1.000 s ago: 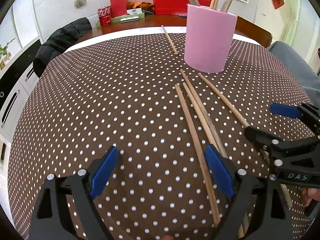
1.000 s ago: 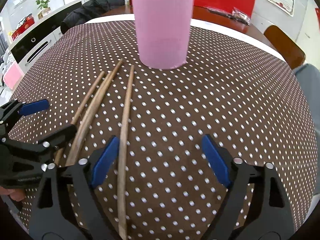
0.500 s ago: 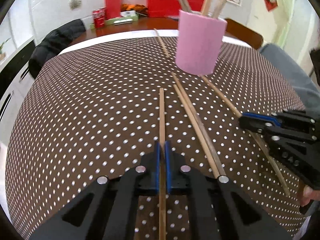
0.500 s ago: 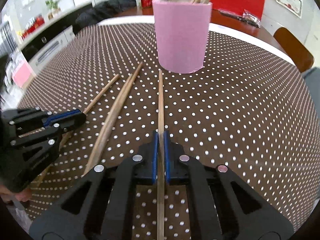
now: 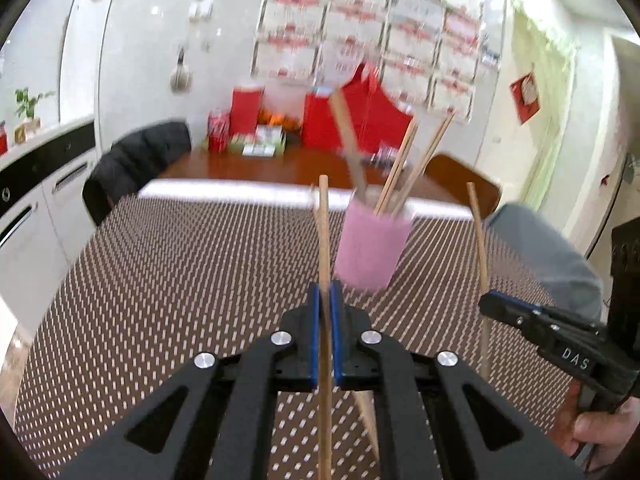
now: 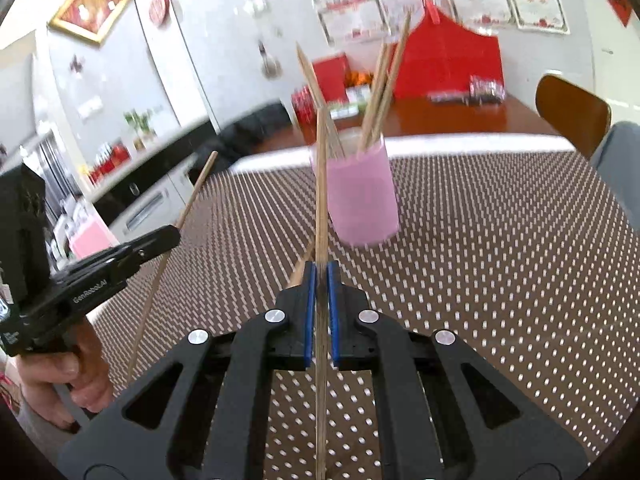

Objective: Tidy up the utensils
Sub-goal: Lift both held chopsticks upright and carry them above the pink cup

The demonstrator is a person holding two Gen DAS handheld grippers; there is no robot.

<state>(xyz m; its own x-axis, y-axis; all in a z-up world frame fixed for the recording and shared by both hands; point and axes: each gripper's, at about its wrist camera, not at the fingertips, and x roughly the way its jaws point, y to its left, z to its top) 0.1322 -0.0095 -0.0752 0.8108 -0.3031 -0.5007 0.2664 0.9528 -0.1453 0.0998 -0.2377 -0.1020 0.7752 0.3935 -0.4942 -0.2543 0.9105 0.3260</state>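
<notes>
Each gripper clamps one long thin wooden chopstick. The left gripper (image 5: 325, 308) has its blue-padded fingers (image 5: 314, 336) pressed tight on the first wooden chopstick (image 5: 324, 240); the right gripper (image 6: 321, 284) is likewise pinched closed on the second wooden chopstick (image 6: 321, 184). Half a second ago both sticks lay flat on the cloth inside closed jaws; now both are lifted clear and tilted up, tips pointing to 12 o'clock.

The pink cylindrical holder cup (image 5: 372, 252) stands upright on the brown white-dotted tablecloth (image 5: 180, 280), just at 1 o'clock of the left gripper's tips, with several wooden sticks (image 5: 394, 176) leaning out of it. It has shrunk and dropped lower in both views as the cameras pitched up; the wall of red-and-white certificates (image 5: 360, 20) now fills the top. Heavy motion blur.

One more loose chopstick (image 5: 370, 420) lies on the cloth at 5 o'clock of the left gripper's pads.

Writing: "DAS" on the right gripper's body seen at 4 o'clock in the left view; "GenRobot.AI" on the left gripper's body at 9 o'clock in the right view. Certificate text is unreadable.
</notes>
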